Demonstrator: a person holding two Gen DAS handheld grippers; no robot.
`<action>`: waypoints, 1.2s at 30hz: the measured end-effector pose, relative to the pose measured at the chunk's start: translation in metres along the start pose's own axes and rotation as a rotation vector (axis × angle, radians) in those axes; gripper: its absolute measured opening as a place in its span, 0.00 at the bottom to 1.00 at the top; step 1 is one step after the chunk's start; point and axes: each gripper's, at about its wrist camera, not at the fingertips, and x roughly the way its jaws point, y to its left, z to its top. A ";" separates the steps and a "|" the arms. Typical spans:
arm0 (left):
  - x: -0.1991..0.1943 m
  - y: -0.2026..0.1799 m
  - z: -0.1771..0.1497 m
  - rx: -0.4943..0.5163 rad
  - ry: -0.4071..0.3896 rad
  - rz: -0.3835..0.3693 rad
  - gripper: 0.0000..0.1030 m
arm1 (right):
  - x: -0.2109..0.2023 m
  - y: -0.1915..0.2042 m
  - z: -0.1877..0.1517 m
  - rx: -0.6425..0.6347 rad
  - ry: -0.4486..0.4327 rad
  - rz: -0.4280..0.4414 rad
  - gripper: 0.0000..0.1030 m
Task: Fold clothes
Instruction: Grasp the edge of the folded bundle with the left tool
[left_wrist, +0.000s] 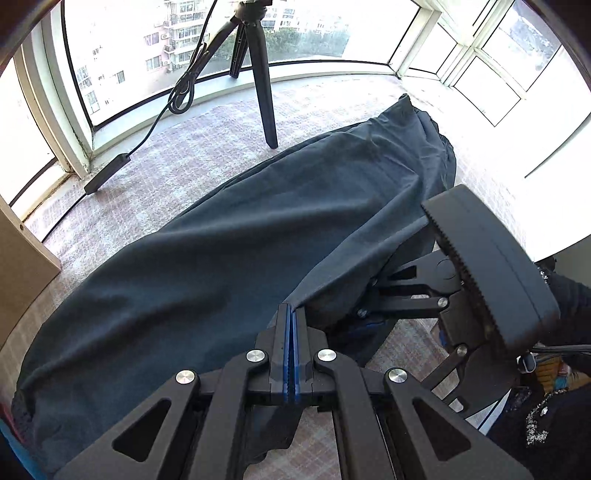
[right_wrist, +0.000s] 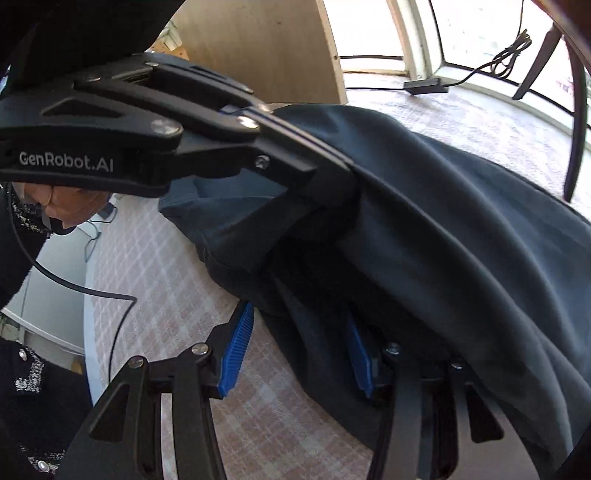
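The left claw (left_wrist: 293, 314), its blue-padded fingers pressed together, pinches an edge of the dark navy cloth garment (left_wrist: 221, 251), lifting it taut as if to carry it into a fold. The right claw (right_wrist: 299, 354) stands spread, cloth draped over one finger. The garment lies lengthwise across the checked pale tablecloth (left_wrist: 184, 155), reaching toward the window-side edge.

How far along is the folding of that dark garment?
Early to midway, I'd judge. Done: the dark garment lies stretched long across the checked cloth. In hand: the left gripper is shut on its edge, lifting it; the right gripper is open with fabric between its fingers. Left: no neat folded stack shows yet, so the folds remain.
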 end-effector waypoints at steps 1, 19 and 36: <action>-0.001 0.000 -0.001 -0.001 0.004 -0.008 0.00 | 0.004 0.004 0.000 -0.011 -0.004 0.023 0.47; -0.024 0.085 -0.100 -0.251 0.032 0.072 0.05 | 0.015 0.062 -0.053 0.032 0.023 0.264 0.06; 0.039 -0.036 -0.116 0.047 0.157 -0.091 0.17 | -0.080 -0.023 -0.080 0.404 -0.169 -0.007 0.15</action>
